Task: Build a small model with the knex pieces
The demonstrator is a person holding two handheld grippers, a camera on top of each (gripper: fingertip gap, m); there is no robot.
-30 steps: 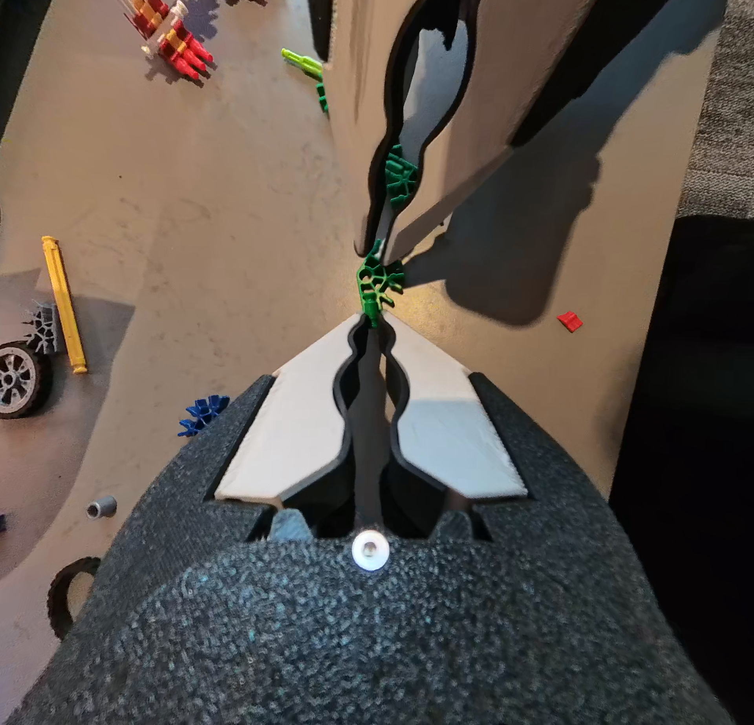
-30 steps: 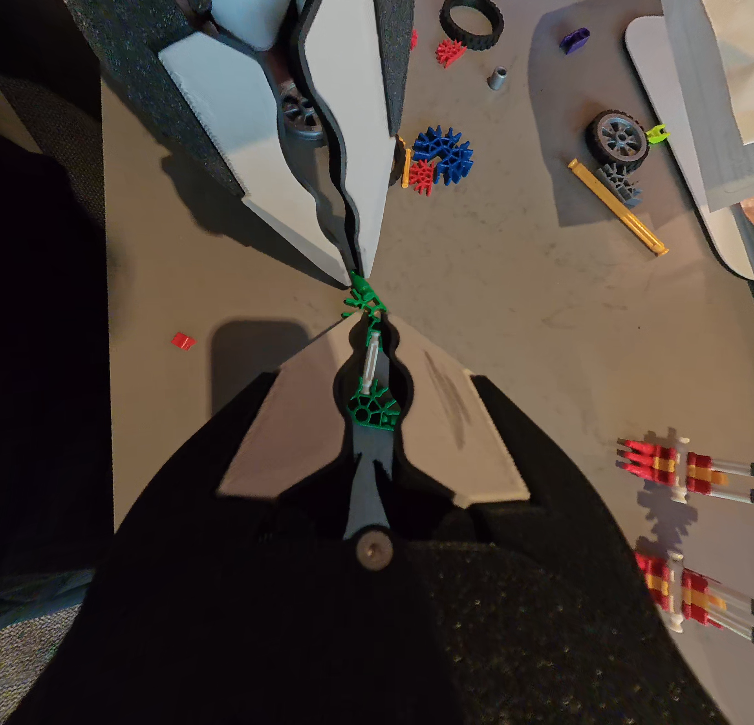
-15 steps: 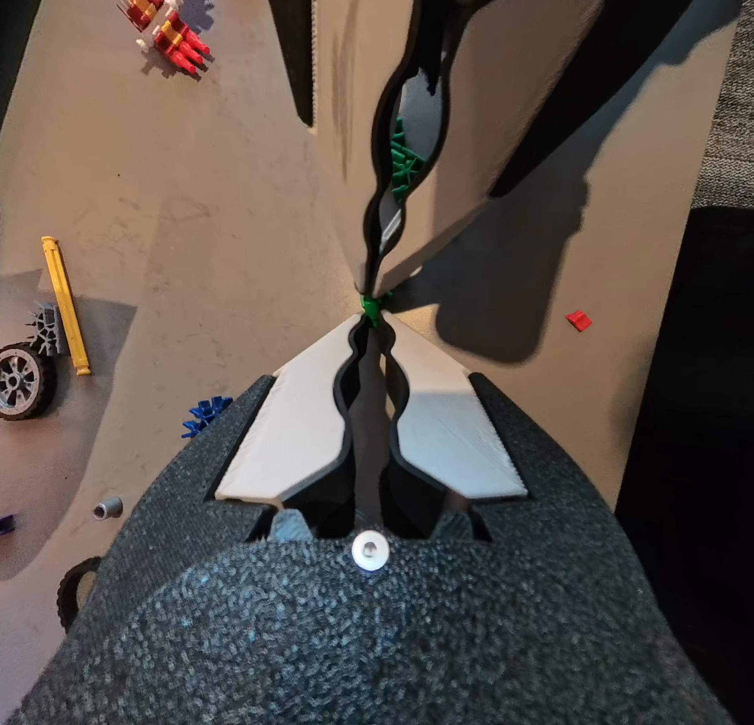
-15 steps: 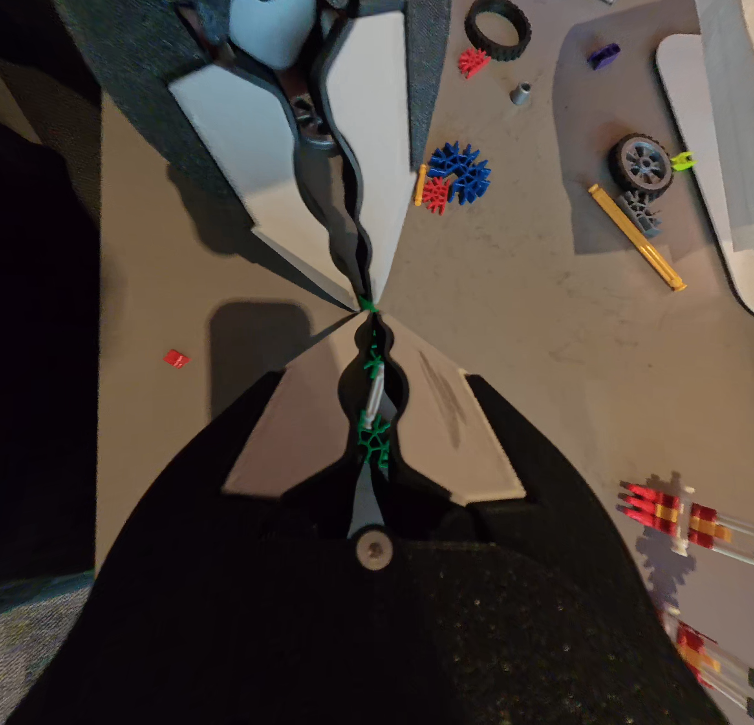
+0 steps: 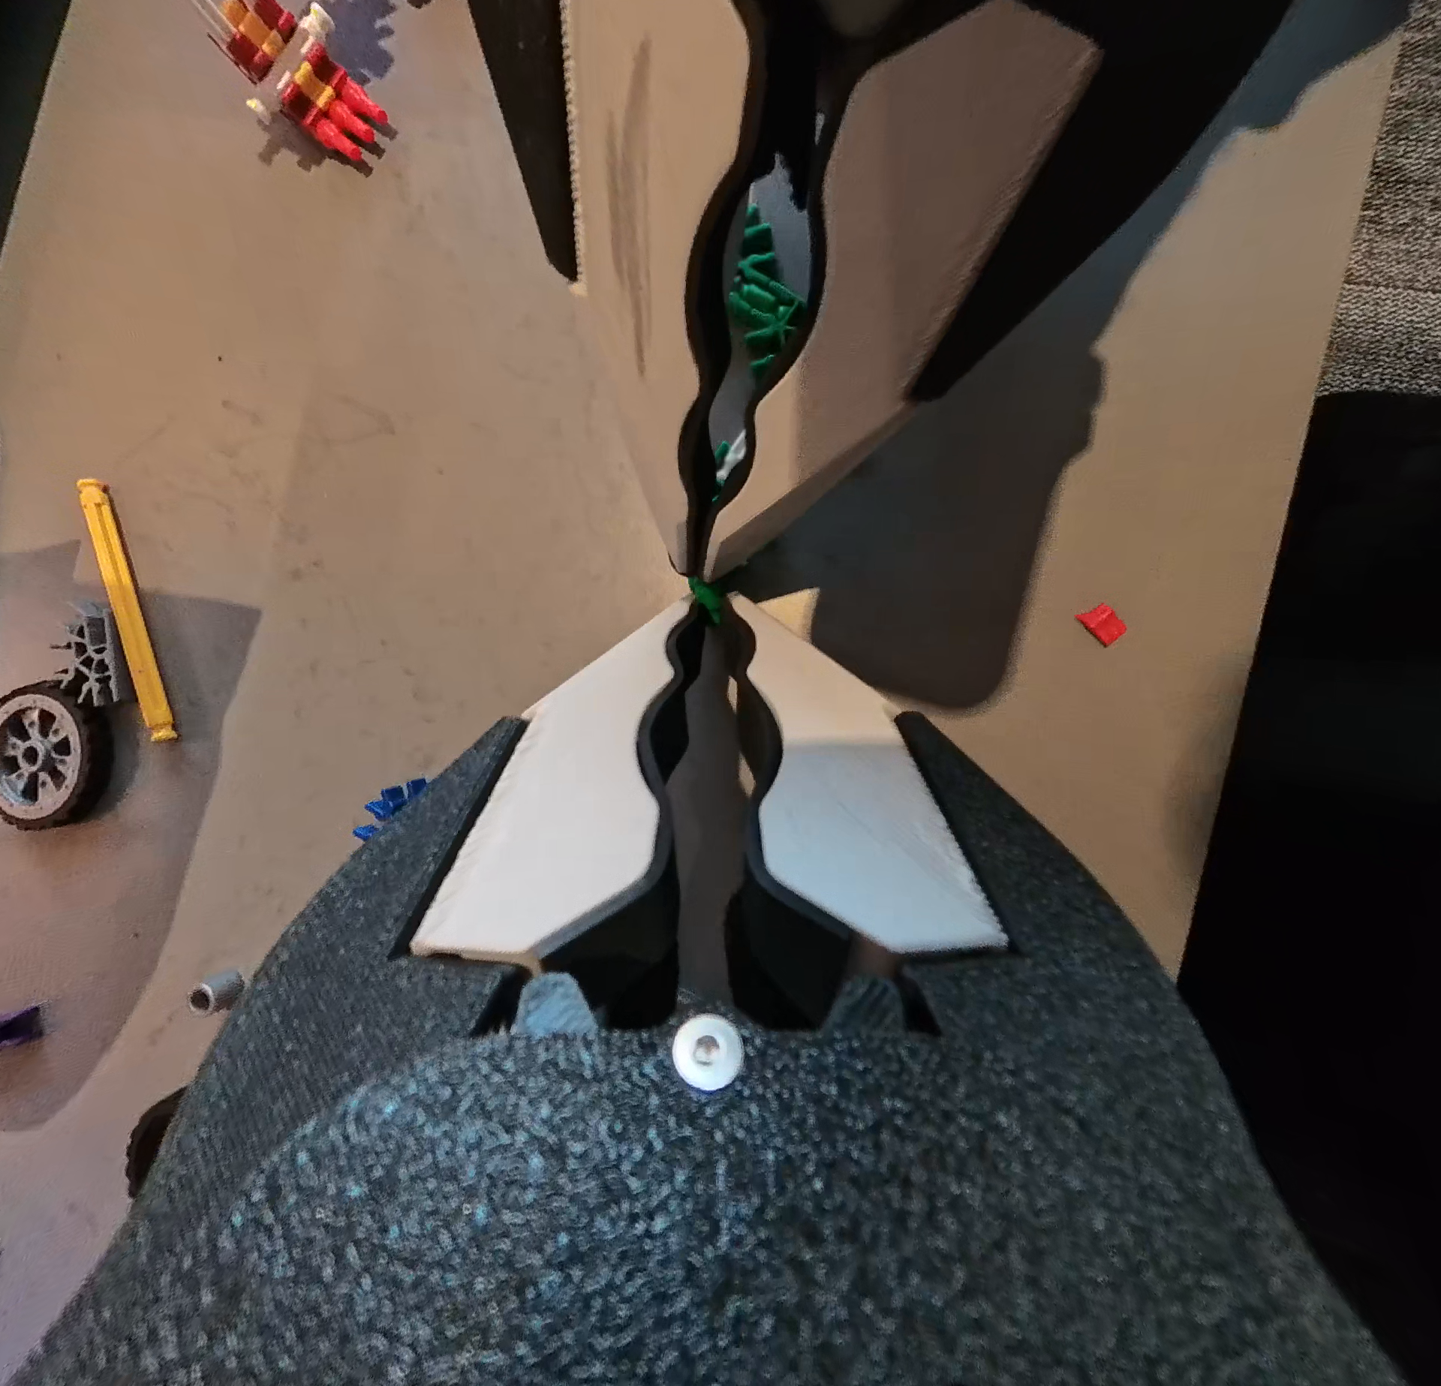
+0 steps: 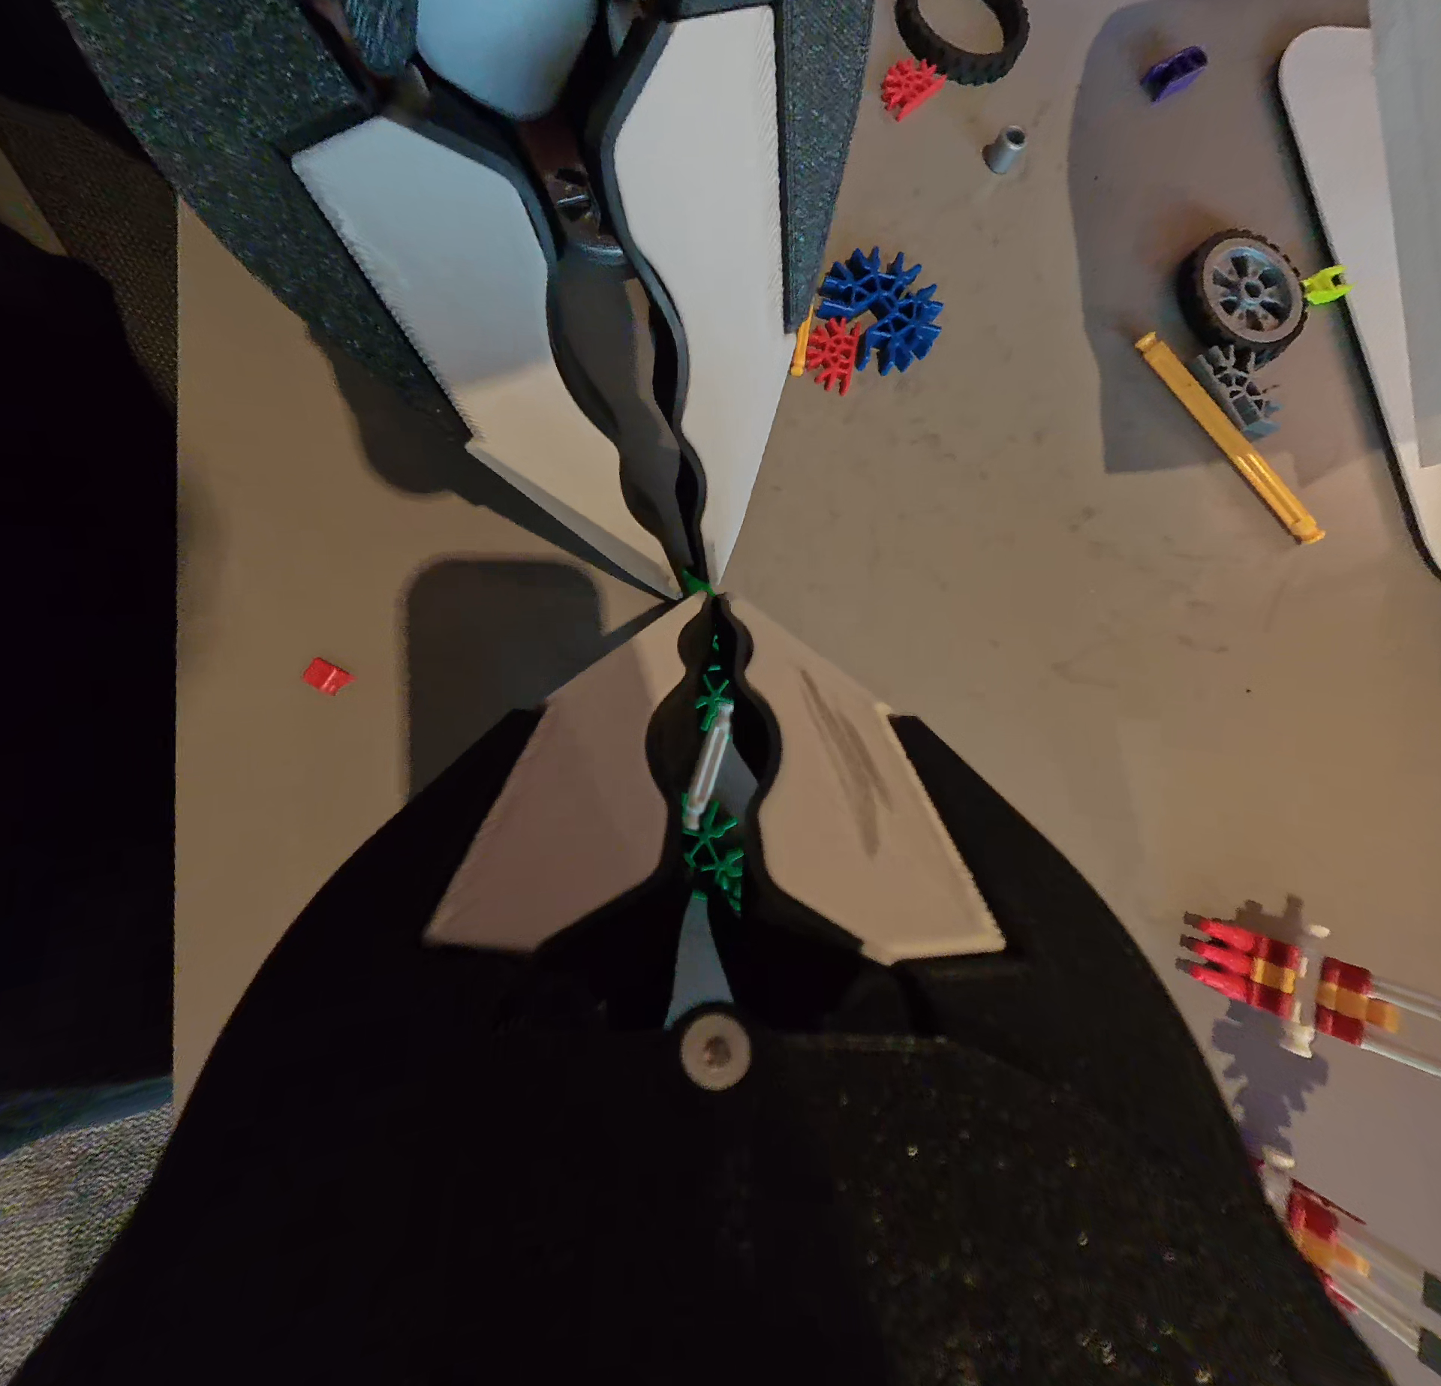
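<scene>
Beige tabletop; blue connectors right-view only

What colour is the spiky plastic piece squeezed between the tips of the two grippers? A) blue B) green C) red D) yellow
B, green: the small spiky green plastic connector sits pinched where the left gripper and the right gripper meet tip to tip above the tan tabletop.

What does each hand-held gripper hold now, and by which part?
Right hand-held gripper: green-and-white rod assembly, along its length. Left hand-held gripper: green connector, pinched at its fingertips.
</scene>
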